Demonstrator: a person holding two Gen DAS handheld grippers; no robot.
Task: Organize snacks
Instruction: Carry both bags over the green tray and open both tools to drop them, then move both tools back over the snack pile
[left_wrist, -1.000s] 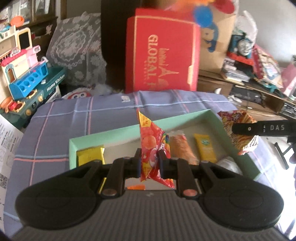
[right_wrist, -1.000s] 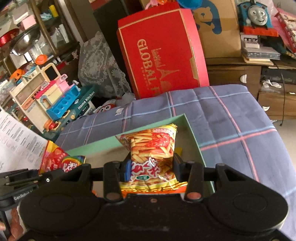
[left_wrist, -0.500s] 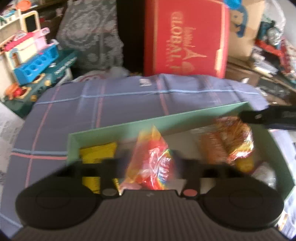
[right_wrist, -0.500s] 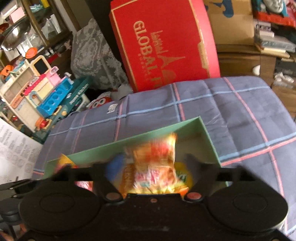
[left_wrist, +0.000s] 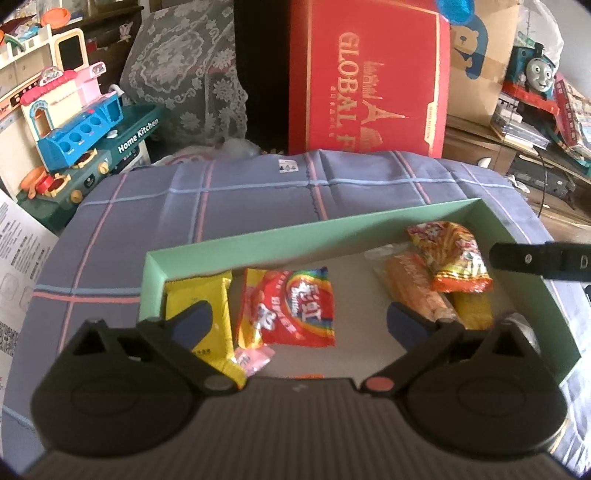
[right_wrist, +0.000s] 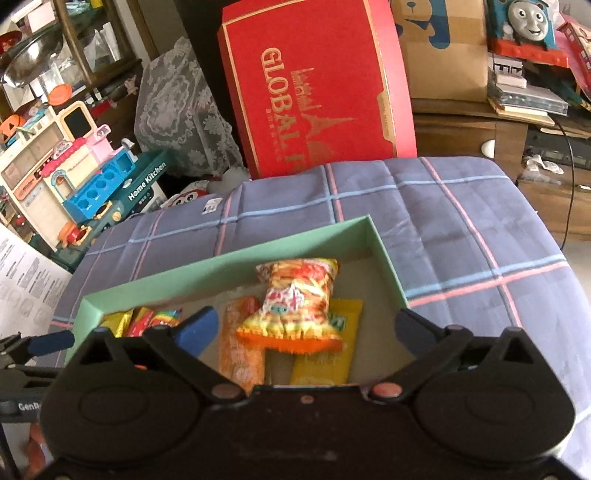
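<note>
A shallow green box (left_wrist: 295, 236) lies on a plaid cloth and holds several snack packs. In the left wrist view my left gripper (left_wrist: 297, 321) hovers over it, its jaws opening wide, and the red rainbow candy bag (left_wrist: 291, 310) lies loose on the box floor between the fingers, beside a yellow pack (left_wrist: 199, 295). In the right wrist view my right gripper (right_wrist: 304, 326) has its jaws opening too. The orange-and-yellow chips bag (right_wrist: 299, 299) rests free between them on an orange pack (right_wrist: 240, 350) and a yellow pack (right_wrist: 328, 354). No pad touches a bag.
The blue-grey plaid cloth (left_wrist: 258, 192) has bare room behind and right of the box. A red "GLOBAL" carton (left_wrist: 369, 77) stands upright at the back. A toy kitchen (left_wrist: 74, 122) and a printed sheet (left_wrist: 18, 258) sit left; a toy train (left_wrist: 532, 70) lies far right.
Both grippers went from shut on their bags to wide open while sinking toward the box. The red candy bag and the chips bag dropped and now lie in the box.
</note>
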